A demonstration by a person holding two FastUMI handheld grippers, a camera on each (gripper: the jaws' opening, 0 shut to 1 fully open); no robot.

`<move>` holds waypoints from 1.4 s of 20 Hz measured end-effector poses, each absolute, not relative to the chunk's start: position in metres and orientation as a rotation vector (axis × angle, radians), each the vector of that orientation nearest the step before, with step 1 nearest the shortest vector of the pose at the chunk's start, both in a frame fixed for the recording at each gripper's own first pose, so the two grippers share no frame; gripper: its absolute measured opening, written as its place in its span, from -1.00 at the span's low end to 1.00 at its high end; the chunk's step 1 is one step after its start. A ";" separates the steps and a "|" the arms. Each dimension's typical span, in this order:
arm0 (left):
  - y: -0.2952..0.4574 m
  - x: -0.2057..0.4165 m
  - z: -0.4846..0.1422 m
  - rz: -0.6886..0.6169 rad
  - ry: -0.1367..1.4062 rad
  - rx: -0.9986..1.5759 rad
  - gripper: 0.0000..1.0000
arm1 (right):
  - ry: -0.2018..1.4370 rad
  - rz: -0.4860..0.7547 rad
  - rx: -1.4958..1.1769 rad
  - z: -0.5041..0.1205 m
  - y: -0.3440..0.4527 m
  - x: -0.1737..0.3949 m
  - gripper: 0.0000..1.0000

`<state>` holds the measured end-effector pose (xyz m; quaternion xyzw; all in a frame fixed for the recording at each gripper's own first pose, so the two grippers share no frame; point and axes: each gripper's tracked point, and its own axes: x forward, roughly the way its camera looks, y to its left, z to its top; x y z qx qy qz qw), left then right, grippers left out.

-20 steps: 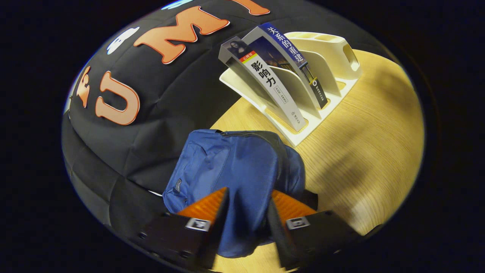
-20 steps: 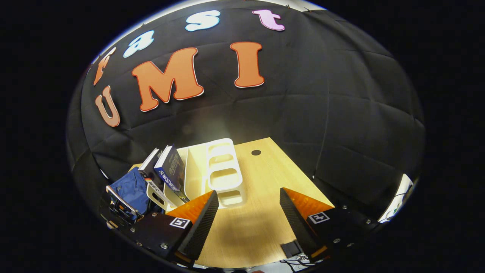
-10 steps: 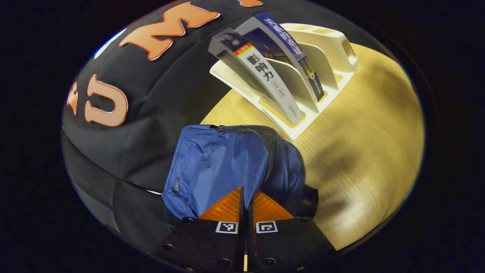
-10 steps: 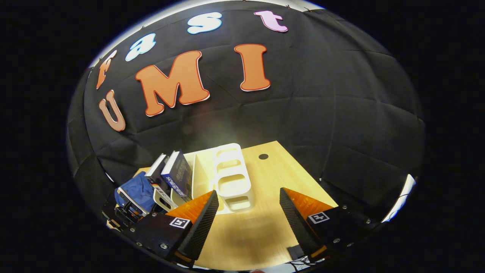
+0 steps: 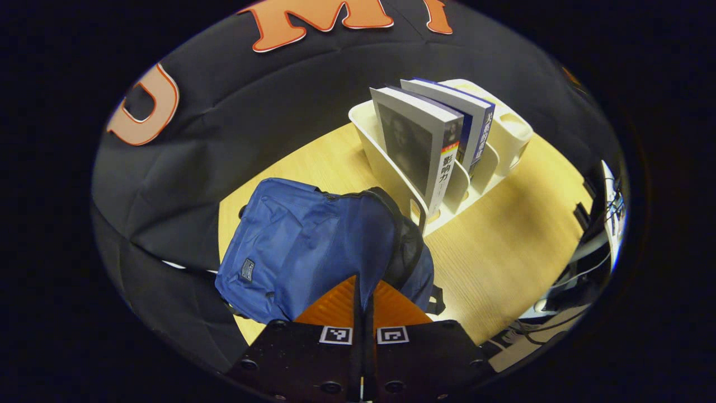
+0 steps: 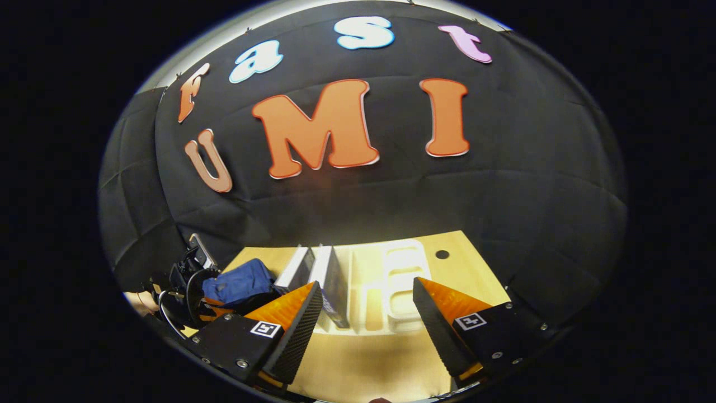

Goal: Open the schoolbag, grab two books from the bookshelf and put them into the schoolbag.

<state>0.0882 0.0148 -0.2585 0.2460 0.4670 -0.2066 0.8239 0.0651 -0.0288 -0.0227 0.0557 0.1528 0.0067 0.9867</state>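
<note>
Left gripper view: left tool (image 5: pixel 362 291) closed, pinching blue schoolbag (image 5: pixel 305 246) fabric on worktop (image 5: pixel 503 252). Two upright books (image 5: pixel 433 140) in bookshelf (image 5: pixel 503 131) stand beyond; right tool (image 6: pixel 366 313), wide open and empty, is nearer.

The nearer book (image 5: pixel 417 148) in the white bookshelf (image 5: pixel 386 162), toward the desk's (image 5: pixel 503 246) back edge, carries the characters 影响力 down its spine under a red and yellow band; the blue-spined book (image 5: pixel 475 131) just behind it has white characters too small to read; the blue schoolbag (image 5: pixel 302 240) has a small dark patch, illegible; each claw finger bears a square black-and-white marker (image 5: pixel 336 334).
</note>
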 end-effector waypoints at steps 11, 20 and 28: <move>0.073 0.146 -0.239 -0.834 1.002 0.486 -0.96 | 0.849 0.032 0.265 -0.078 0.126 0.206 0.95; 0.096 0.163 -0.222 -0.897 0.942 0.465 -0.96 | 1.113 -0.099 0.105 -0.160 0.116 0.241 0.95; 0.097 0.162 -0.220 -0.899 0.945 0.474 -0.96 | 1.196 -0.114 0.056 -0.196 0.112 0.247 0.17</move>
